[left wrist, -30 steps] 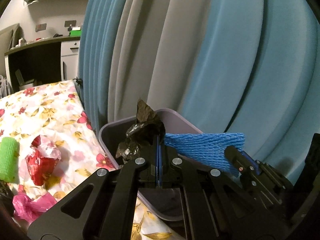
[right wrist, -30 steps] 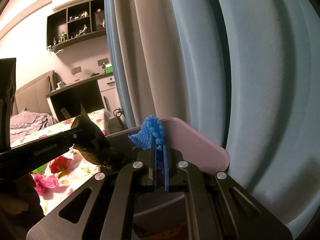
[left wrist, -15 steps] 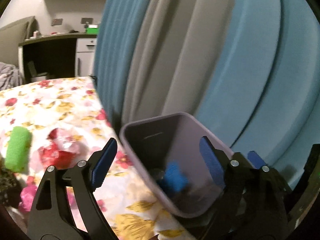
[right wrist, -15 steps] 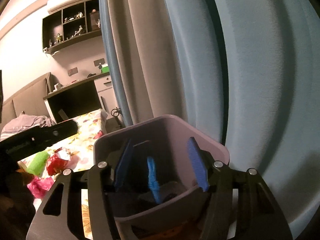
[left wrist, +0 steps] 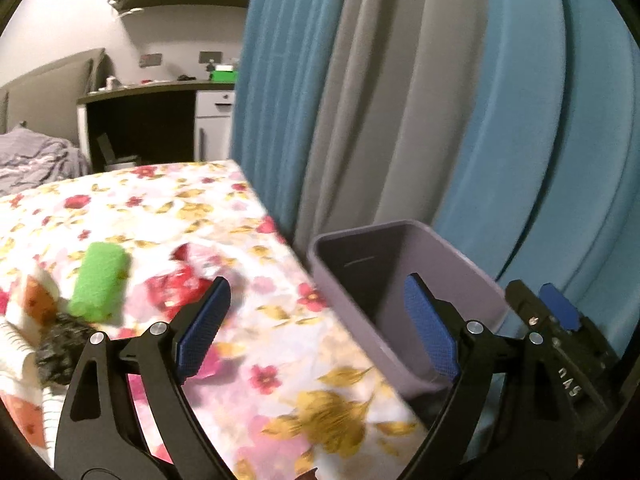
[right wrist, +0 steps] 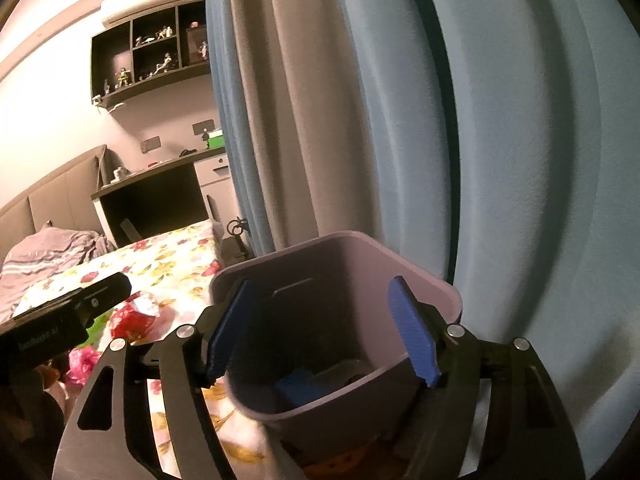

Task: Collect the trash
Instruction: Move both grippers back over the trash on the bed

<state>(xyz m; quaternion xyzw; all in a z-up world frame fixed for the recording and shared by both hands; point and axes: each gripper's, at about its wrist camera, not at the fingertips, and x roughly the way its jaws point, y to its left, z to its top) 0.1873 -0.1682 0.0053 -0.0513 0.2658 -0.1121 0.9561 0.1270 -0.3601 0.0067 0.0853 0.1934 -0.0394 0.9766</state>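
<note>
A blue and grey curtain (right wrist: 420, 120) fills the right side of both views. Left of it lies a bed (left wrist: 160, 216) under a flowered sheet, with a dark desk (left wrist: 148, 120) and a wall shelf (right wrist: 152, 52) of small figures beyond.

A lilac bin (right wrist: 424, 280) stands between bed and curtain, its mouth open to both cameras. At its bottom lies a blue scrap (right wrist: 298, 390) (blurred, with something darker beside it).

The right gripper (right wrist: 320, 332) hangs over the bin's mouth. Its jaws are opening, already well apart, with nothing between the blue pads.

The left gripper (left wrist: 316, 328) is over the bed's edge, its right finger in front of the bin. Its jaws are spread wide and empty.

On the sheet, well apart from the bin, more trash lies: a green roll (left wrist: 100, 284), a red wrapper (left wrist: 180, 284) just right of it, a black crumpled lump (left wrist: 60, 350) near the left finger, and a pink bag (right wrist: 82, 364) seen only from the right wrist. A white and orange cloth (left wrist: 28, 312) touches the lump.
</note>
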